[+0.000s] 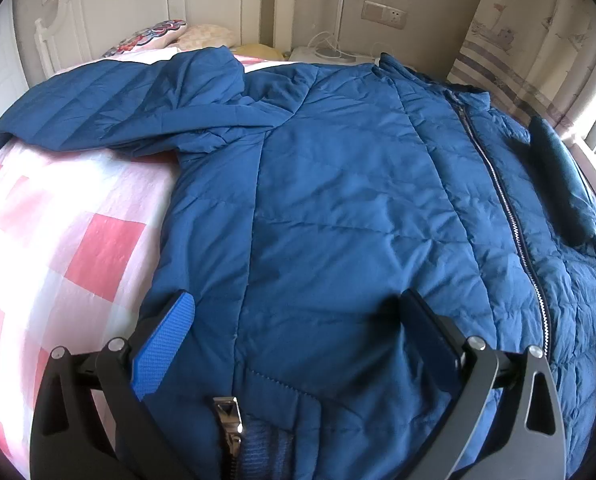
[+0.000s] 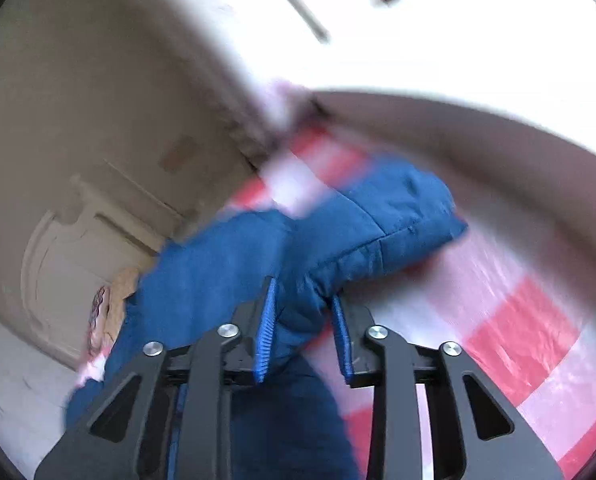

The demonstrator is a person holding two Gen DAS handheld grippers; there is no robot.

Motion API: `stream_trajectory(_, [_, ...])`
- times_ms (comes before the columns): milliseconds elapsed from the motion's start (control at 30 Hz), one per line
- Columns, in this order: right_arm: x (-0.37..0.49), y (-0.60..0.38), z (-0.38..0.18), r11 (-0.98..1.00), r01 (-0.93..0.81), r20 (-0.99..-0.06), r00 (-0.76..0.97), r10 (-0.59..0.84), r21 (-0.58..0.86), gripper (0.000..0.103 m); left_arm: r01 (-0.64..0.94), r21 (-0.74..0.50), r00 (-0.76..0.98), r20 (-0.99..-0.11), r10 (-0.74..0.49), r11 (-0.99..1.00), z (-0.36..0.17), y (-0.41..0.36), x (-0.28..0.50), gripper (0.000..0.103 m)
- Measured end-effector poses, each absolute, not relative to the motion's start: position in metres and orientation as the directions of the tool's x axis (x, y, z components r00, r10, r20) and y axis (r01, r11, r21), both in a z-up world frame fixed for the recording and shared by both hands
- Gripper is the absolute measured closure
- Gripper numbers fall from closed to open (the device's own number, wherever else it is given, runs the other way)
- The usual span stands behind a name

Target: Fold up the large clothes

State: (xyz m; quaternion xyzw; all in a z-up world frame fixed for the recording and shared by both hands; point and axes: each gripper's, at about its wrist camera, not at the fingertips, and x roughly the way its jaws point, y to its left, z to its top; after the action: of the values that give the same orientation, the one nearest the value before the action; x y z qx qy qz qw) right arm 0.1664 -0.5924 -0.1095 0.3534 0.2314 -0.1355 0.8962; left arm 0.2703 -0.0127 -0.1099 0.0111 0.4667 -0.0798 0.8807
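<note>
Lying spread across a bed w/ a pink-and-white checked sheet is a large blue puffer jacket, front side up, its silver zipper running down the right part of the left wrist view. One sleeve stretches out to the left, toward pillows by the white headboard. Left gripper sits over the jacket's lower hem w/ jaws spread wide, nothing pinched; a metal zip pull lies just below, between the fingers. Right wrist view is blurred: right gripper has its blue pads nearly together, pinching a bunched fold of blue jacket fabric, w/ the other sleeve extending beyond over the sheet.
</note>
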Motion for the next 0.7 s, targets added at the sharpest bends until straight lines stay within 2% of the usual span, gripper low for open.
stream_trajectory(133, [0.19,-0.518,-0.055,0.908,0.229,-0.399,0.914,-0.075,0.352,0.077,0.151,-0.051,0.551,-0.825,-0.127,0.987,-0.11,-0.013,0.27,0.002])
stream_trajectory(233, [0.222,-0.43,-0.035,0.998,0.022,-0.359,0.933,0.003,0.066,0.077,0.151,-0.054,0.551,-0.825,-0.129,0.987,-0.11,-0.013,0.27,0.002])
stream_trajectory(333, [0.234,-0.355,-0.044,0.979,-0.154,-0.419,0.904,0.085,-0.135,0.077,0.15,-0.06,0.552,-0.823,-0.134,0.987,-0.11,-0.011,0.27,0.002])
stream_trajectory(367, [0.248,-0.333,-0.054,0.959,-0.222,-0.488,0.866,0.112,-0.174,0.068,0.149,-0.065,0.552,-0.822,-0.137,0.987,-0.109,-0.01,0.27,0.002])
stream_trajectory(400, [0.252,-0.322,-0.06,0.947,-0.265,-0.531,0.837,0.132,-0.182,0.052,0.149,-0.071,0.553,-0.821,-0.143,0.986,-0.109,-0.009,0.27,0.002])
stream_trajectory(433, [0.261,-0.31,-0.071,0.932,-0.311,-0.579,0.801,0.15,-0.188,0.044,0.148,-0.079,0.553,-0.82,-0.149,0.986,-0.109,-0.008,0.27,0.002])
stream_trajectory(467, [0.258,-0.3,-0.078,0.922,-0.341,-0.609,0.775,0.166,-0.183,0.031,0.148,-0.083,0.554,-0.818,-0.152,0.985,-0.109,-0.008,0.27,0.002])
stream_trajectory(600, [0.246,-0.317,-0.077,0.931,-0.361,-0.642,0.726,0.244,-0.054,0.03,0.147,-0.102,0.557,-0.814,-0.167,0.984,-0.109,-0.005,0.269,0.002])
stream_trajectory(633, [0.23,-0.334,-0.067,0.935,-0.355,-0.612,0.738,0.285,0.008,0.03,0.147,-0.104,0.557,-0.813,-0.169,0.984,-0.109,-0.005,0.269,0.002])
stream_trajectory(700, [0.194,-0.371,-0.045,0.954,-0.284,-0.494,0.818,0.295,0.099,0.03,0.149,-0.11,0.56,-0.81,-0.176,0.983,-0.108,-0.005,0.269,0.002])
